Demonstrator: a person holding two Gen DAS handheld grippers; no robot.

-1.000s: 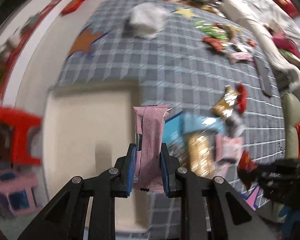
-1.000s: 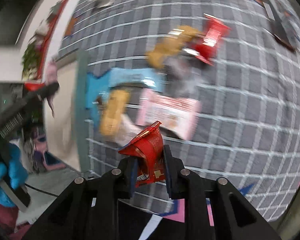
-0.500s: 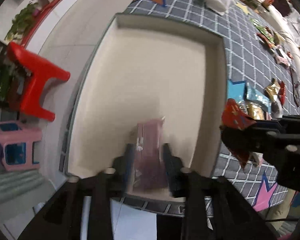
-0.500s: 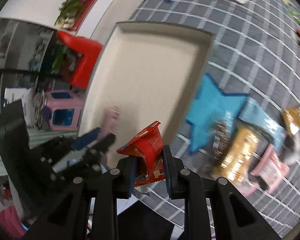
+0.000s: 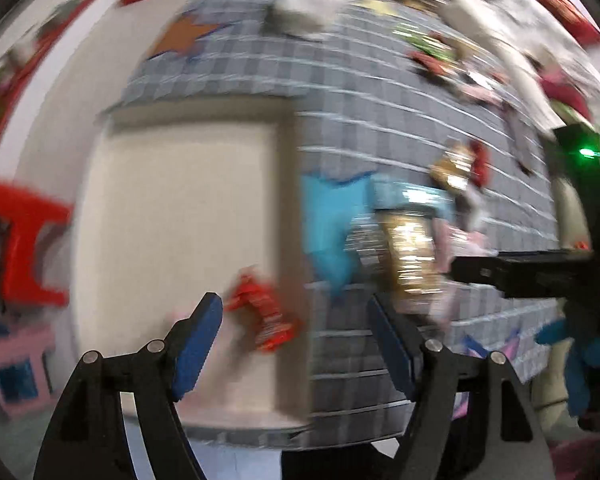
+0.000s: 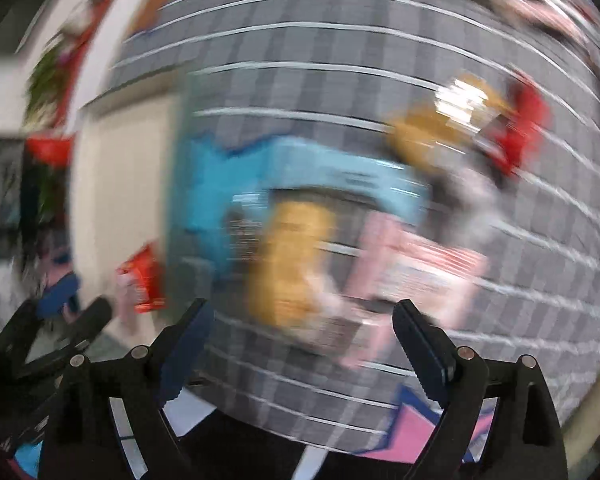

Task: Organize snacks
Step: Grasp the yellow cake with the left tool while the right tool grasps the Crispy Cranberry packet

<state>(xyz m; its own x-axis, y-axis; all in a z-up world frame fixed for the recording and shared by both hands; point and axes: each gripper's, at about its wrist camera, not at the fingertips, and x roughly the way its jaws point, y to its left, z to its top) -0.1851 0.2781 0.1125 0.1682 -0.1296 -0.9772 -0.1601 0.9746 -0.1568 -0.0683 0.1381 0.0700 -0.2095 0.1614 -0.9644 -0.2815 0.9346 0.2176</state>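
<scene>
A grey checked cloth (image 5: 380, 120) with coloured star patches covers the bench, and both views are smeared with motion blur. Nearest the left camera, the left tool (image 5: 296, 328) stands wide open with nothing between its two blue-padded fingers (image 5: 198, 340). Just past them one red snack packet (image 5: 266, 316) lies in the near right corner of the single cream tray (image 5: 172, 200), with a pale pink shape beside it too blurred to name. Right of the tray sits a blue star patch (image 5: 330, 220), then a loose pile of wrappers.

In the right view the right tool (image 6: 300, 332) is also spread wide and holds nothing. Beyond its fingers the pile shows one gold packet (image 6: 288, 264), one pink packet (image 6: 416, 268) touching it, and one light blue packet (image 6: 340, 176) behind both. Farther off lie one tan packet (image 6: 428, 136) and one red packet (image 6: 520, 132), close together. More wrappers along the far edge cannot be counted. One red stool (image 5: 24, 240) stands left of the tray.
</scene>
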